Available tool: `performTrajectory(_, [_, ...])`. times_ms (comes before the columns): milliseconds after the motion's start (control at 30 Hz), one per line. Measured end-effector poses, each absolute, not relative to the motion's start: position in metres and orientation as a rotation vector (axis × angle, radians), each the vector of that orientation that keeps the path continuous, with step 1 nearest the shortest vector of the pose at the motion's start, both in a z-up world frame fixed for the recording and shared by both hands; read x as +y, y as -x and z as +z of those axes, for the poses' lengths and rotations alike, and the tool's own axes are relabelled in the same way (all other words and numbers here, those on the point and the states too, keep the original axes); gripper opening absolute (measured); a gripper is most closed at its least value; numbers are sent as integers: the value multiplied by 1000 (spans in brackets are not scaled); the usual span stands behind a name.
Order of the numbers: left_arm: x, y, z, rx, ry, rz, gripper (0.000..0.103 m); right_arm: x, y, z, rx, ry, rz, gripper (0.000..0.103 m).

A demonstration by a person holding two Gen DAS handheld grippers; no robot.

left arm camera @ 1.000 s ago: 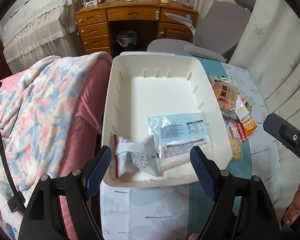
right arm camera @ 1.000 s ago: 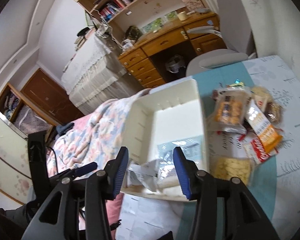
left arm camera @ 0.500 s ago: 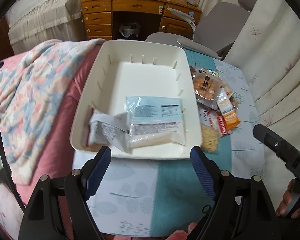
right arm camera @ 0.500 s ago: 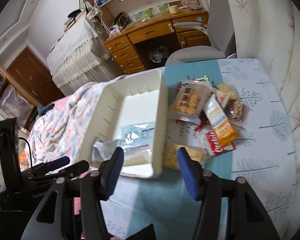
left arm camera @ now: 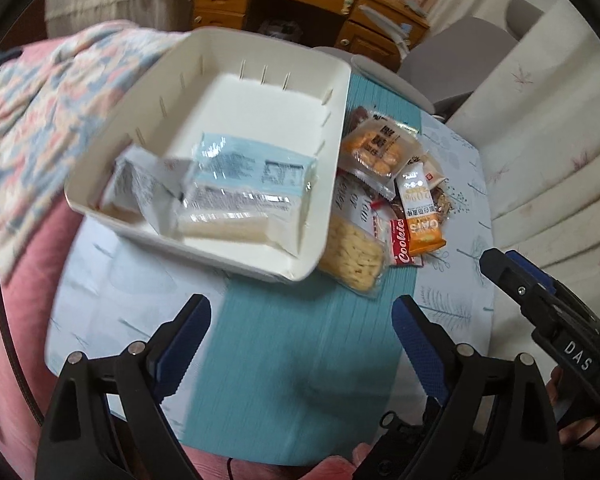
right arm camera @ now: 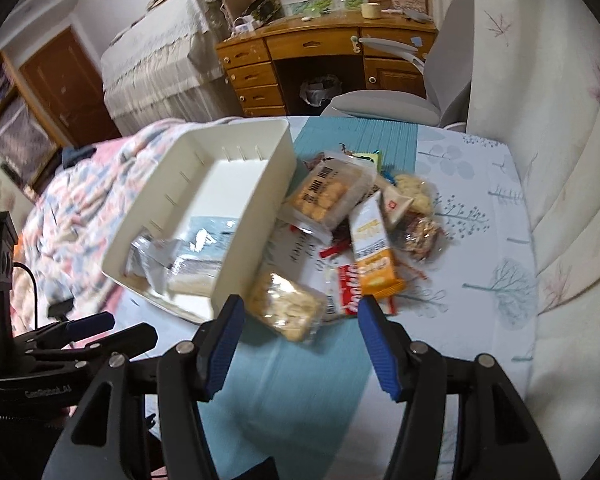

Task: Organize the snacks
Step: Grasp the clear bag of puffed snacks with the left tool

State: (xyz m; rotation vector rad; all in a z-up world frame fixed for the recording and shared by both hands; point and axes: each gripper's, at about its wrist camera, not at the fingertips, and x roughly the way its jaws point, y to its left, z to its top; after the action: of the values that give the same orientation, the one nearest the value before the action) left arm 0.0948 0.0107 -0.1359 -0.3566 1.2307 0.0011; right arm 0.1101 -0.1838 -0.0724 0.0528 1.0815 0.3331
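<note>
White bin (left arm camera: 332,92) on the table (left arm camera: 456,280), two snack packs inside, more heaped just beside it.

In the bin: a pale blue pack (left arm camera: 248,168) overlapping a crumpled white wrapper (left arm camera: 140,184). Right of its wall: cracker pack (right arm camera: 284,306), red Cookies pack (right arm camera: 350,288), orange bar (right arm camera: 374,256), biscuit bag (right arm camera: 328,194). Left gripper (left arm camera: 300,334) and right gripper (right arm camera: 298,340) both spread wide, holding nothing, above the teal runner (left arm camera: 284,360).

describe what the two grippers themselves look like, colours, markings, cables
The left gripper and the right gripper match: matte black angular arms with silver round bolts, and blue ribbed pads on the fingertips. Seen from the left wrist, the right one's body carries white letters "DAS". Seen from the right wrist, the left one shows small white lettering, too blurred to read, and a black cable beside it.
</note>
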Motion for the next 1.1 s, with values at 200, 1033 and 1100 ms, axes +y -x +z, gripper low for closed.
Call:
performTrajectory(200, [-7,-97,-166,1291,490,123,91,-193,-119,-90,1061,75,357,59])
performTrajectory(1033, [-40,-156,-258,1332,884,433,91,-216,-162,-186,1102,186,479,59])
performTrajectory(1100, [-41,-162,-260,1337,876,460,91,-217,-165,-189,1109,176,493,59])
